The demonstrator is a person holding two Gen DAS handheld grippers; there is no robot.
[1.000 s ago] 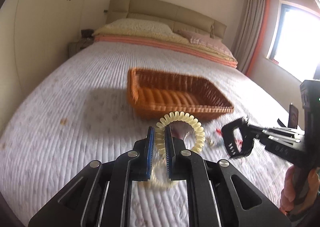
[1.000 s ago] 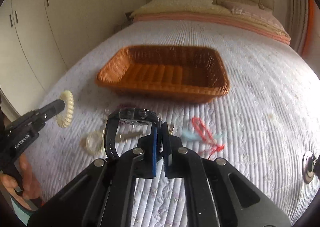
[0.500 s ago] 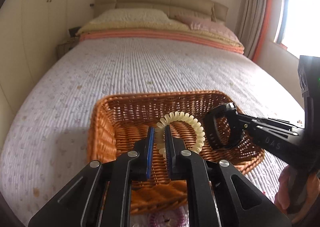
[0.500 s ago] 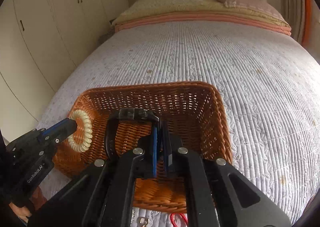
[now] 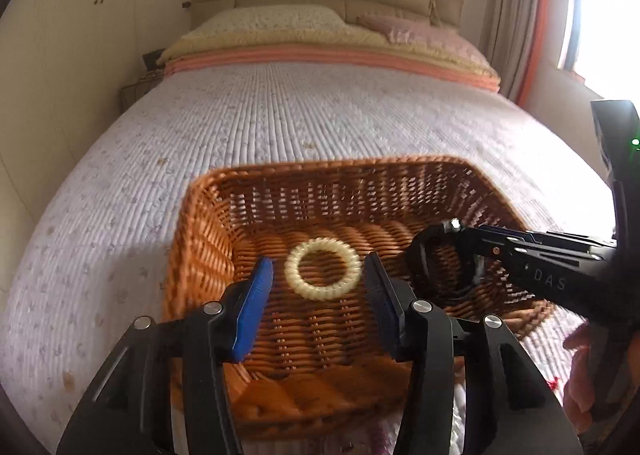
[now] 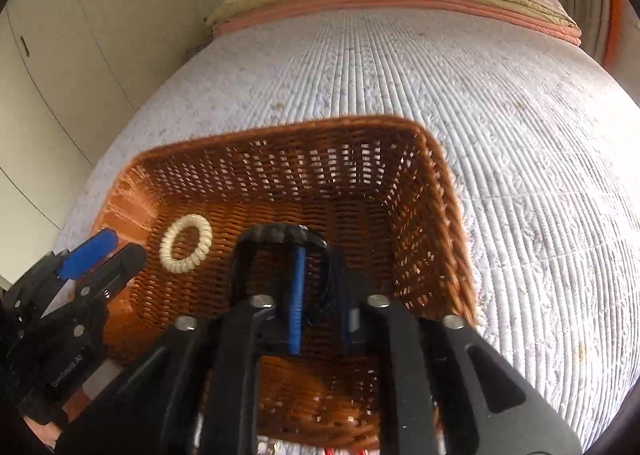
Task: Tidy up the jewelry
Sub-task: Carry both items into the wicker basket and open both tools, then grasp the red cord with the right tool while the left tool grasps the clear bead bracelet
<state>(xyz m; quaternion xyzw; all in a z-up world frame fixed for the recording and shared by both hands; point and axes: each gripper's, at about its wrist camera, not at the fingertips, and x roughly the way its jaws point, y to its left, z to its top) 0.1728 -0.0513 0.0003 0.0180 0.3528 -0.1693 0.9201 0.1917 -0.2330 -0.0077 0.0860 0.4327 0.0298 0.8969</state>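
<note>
A cream coil hair tie (image 5: 322,274) lies flat on the floor of the orange wicker basket (image 5: 200,231); it also shows in the right wrist view (image 6: 185,243). My left gripper (image 5: 318,287) is open and empty just above it, over the basket. My right gripper (image 6: 320,279) hangs over the basket (image 6: 448,215) with its jaws parted a little, and the black watch (image 6: 276,239) still sits between them. In the left wrist view the watch (image 5: 436,267) hangs at the right gripper's tip, low in the basket's right side.
The basket sits on a white quilted bed (image 5: 304,119). Pillows (image 5: 280,21) and a beige headboard lie at the far end. Cupboards (image 6: 80,15) stand to the left, a window (image 5: 600,15) to the right. Small jewelry pieces show at the bottom edge before the basket.
My left gripper opened and dropped the cream hair tie into the basket. My right gripper moved lower into the basket with the watch and its jaws parted slightly.
</note>
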